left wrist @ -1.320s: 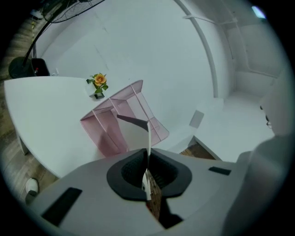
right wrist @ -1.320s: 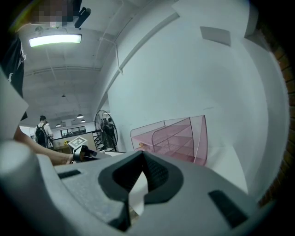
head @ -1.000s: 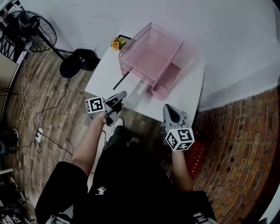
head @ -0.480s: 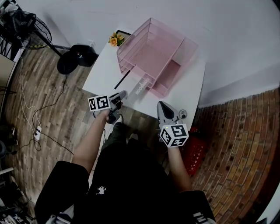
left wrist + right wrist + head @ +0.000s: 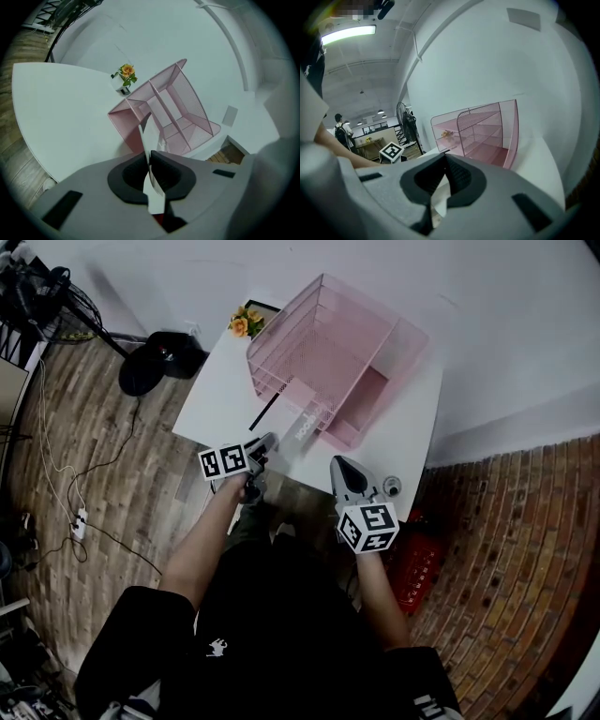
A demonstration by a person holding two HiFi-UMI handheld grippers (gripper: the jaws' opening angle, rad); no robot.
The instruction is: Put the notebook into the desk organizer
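Though pushed up against a white wall, stands well apart from the round black fan base (image 5: 155, 367) on the plank floor: white rectangular table (image 5: 220, 399). Fills much of the table's far half, tiers open toward the near edge: pink wire-mesh desk organizer (image 5: 328, 352). Stretches from the left gripper (image 5: 266, 441) toward the organizer's front, far end right at the lowest tray, contact unclear: thin grey-white notebook (image 5: 302, 426). Pinched edge-on between that gripper's pads, just eased a shade wider yet pressing on it. Hovers by the table's near edge, jaws pressed together on nothing: right gripper (image 5: 339, 465). Lies just left of the notebook: thin black pen (image 5: 263, 412). Sits at the far left corner, beside the organizer: small orange flower (image 5: 243, 324).
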